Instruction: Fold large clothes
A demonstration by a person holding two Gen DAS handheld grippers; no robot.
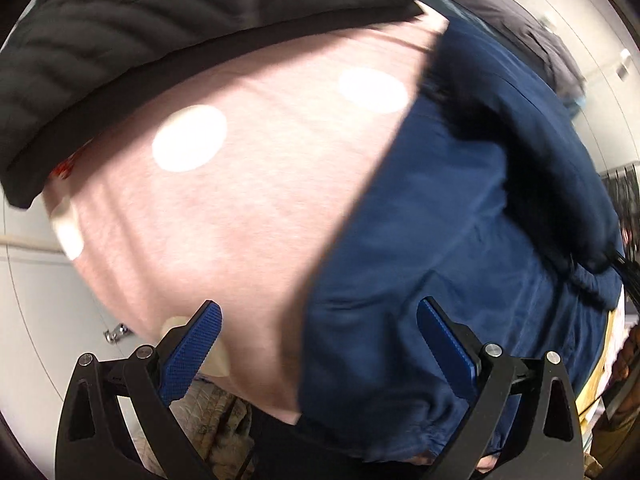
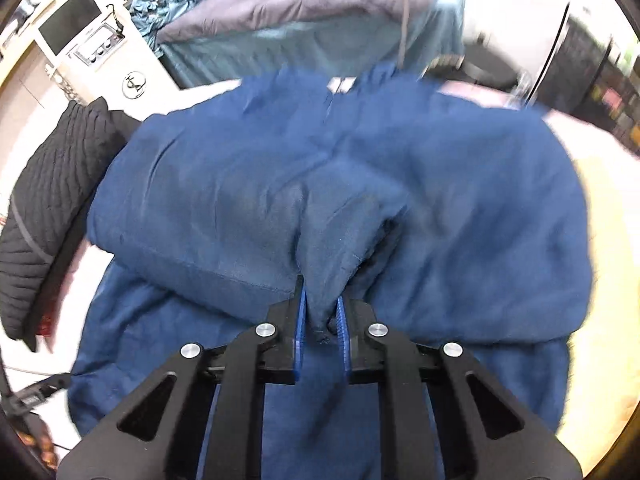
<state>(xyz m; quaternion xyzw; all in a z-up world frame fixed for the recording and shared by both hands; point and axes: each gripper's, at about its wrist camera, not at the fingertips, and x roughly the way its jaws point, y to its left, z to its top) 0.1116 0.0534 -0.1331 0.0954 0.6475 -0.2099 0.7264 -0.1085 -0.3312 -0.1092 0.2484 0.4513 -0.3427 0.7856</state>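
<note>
Right wrist view first: the right gripper (image 2: pixel 322 316) is seen clamped, its blue fingers (image 2: pixel 301 320) pinched on a gathered fold of the navy jacket (image 2: pixel 224 184), and the cloth is bunched up into a peak between them. Outward from that pinch, the jacket is spread wide, part folded over itself, across a pink spotted sheet (image 1: pixel 240 184) on what looks like a bed. A black ribbed garment (image 2: pixel 44 208) is lying just beside the jacket's edge, and a teal and grey bundle (image 2: pixel 304 20) is heaped beyond it.

Over on the left wrist view, the left gripper (image 1: pixel 318 344) is held wide open above the line where jacket meets sheet, and nothing is caught between its fingers (image 1: pixel 192 352).

A fold looks to be in hand, with only one side gripped. Next, a matching edge would probably need to be taken by the open gripper, so the cloth can be carried across evenly. Blur is heavy, so seams are hard to pick out.
</note>
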